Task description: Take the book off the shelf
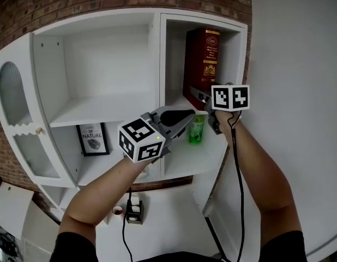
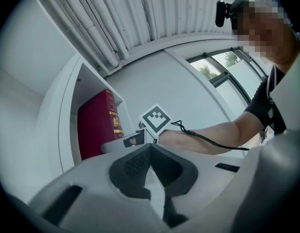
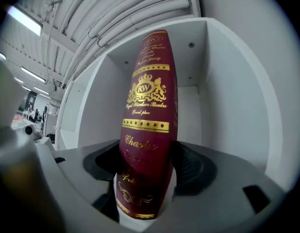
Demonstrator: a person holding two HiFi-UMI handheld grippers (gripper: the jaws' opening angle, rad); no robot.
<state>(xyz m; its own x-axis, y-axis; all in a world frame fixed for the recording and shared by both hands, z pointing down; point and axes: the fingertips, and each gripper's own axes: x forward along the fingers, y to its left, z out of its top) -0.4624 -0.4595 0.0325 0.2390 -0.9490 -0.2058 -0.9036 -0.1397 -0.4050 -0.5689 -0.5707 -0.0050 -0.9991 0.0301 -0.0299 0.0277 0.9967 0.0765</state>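
The dark red book (image 1: 203, 59) stands upright in the top right compartment of the white shelf (image 1: 103, 109), with its gold-printed spine facing out. The right gripper (image 1: 200, 96) is at that compartment's front edge. Its jaws are spread wide, with the book's lower spine between them and the pads close on both sides. The left gripper (image 1: 187, 118) hovers by the shelf's middle upright, jaws closed and empty. 1 green bottle (image 1: 197, 130) sits on the board below, and 1 framed print (image 1: 93, 139) stands in the lower left compartment.

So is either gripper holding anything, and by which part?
Nothing gripped. Right gripper open astride the book at its lower spine, pads seemingly not pressing; left gripper shut, empty.
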